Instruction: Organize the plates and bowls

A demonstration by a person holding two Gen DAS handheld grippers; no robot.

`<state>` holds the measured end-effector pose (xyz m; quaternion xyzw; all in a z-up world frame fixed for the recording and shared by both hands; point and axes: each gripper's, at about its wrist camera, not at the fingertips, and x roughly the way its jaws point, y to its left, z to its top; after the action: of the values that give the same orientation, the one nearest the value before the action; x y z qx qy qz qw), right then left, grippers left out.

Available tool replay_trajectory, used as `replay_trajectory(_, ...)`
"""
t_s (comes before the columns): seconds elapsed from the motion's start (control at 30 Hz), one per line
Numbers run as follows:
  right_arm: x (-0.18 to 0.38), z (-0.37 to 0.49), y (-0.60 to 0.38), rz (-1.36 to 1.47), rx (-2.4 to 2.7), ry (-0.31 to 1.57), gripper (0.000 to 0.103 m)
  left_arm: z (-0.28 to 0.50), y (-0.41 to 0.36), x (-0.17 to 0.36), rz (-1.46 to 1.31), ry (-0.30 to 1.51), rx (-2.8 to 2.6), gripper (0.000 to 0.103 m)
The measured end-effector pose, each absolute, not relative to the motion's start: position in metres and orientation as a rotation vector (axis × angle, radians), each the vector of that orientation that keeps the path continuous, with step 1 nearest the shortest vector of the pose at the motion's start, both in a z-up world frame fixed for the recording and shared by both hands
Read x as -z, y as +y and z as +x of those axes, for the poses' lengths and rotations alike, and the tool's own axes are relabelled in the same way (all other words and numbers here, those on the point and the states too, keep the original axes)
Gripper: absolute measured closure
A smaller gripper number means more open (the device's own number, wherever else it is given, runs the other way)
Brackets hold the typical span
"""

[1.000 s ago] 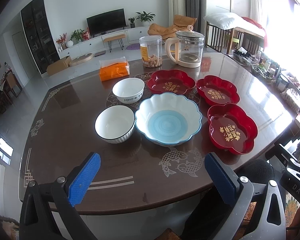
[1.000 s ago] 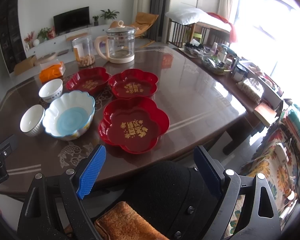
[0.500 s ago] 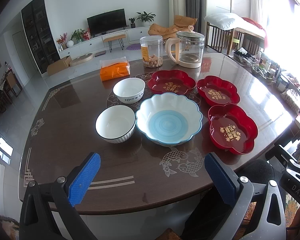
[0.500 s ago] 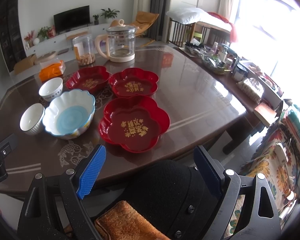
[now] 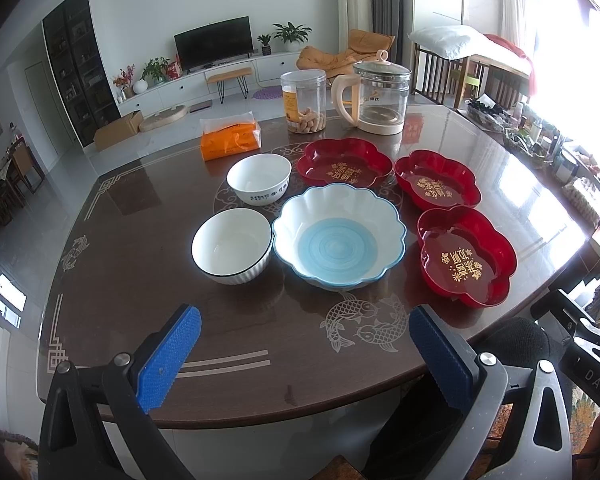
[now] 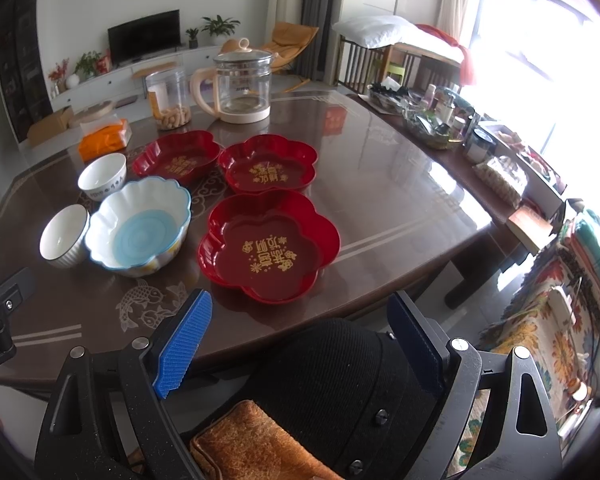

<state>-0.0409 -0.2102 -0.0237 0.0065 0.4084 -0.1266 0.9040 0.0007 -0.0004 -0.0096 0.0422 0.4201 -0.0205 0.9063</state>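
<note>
Nearest to the cameras, both tongs hang released and empty at the near edge of the dark counter (image 5: 120, 240): the left tongs (image 5: 304, 344) stand wide apart over the fish pattern inlaid in the top, and the right tongs (image 6: 296, 344) gape above a black ribbed cushion (image 6: 332, 364) just off the counter's edge. Just beyond the left tongs, a ribbed white bowl with a dark rim (image 5: 232, 245) sits touching or nearly touching the large scalloped bowl with a blue centre (image 5: 339, 236). To the right of that, nearest the right tongs, lies a red flower-shaped plate with gold lettering (image 6: 268, 246), close beside the scalloped bowl but apart from it. Farther back, a second white bowl with dark script (image 5: 259, 178) stands behind the ribbed one, and two more red flower-shaped plates sit side by side, the left one (image 5: 347, 161) and the right one (image 5: 436, 184). All the dishes rest upright and separate, none stacked. Beyond them, an orange tissue pack (image 5: 230, 140), a clear jar of snacks (image 5: 303, 102) and a glass kettle with a cream handle (image 5: 380, 98) line the far side.
</note>
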Motion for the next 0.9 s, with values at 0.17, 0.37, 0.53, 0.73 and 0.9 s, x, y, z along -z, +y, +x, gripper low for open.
replay_trajectory(0.17, 0.0240, -0.0406, -0.2100, 0.013, 0.262, 0.845, 0.011, 0.0002, 0.0017, 0.0115, 0.085, 0.870, 0.042, 0.000)
replay_trajectory(0.37, 0.0241, -0.0398, -0.2097, 0.012, 0.261, 0.845, 0.011, 0.0010, 0.0054, 0.0156, 0.080, 0.878, 0.041, 0.000)
replay_trajectory(0.53, 0.0259, -0.0421, -0.2095, 0.009, 0.262, 0.845, 0.011, 0.0025, 0.0054, 0.0153, 0.078, 0.884, 0.041, 0.000)
replay_trajectory(0.73, 0.0300, -0.0446, -0.2097, 0.003, 0.262, 0.852, 0.011, 0.0025, 0.0052, 0.0156, 0.077, 0.884, 0.042, 0.000)
replay_trajectory(0.9, 0.0313, -0.0452, -0.2096, 0.002, 0.261, 0.856, 0.011, 0.0045, 0.0063, 0.0174, 0.075, 0.891, 0.042, 0.000)
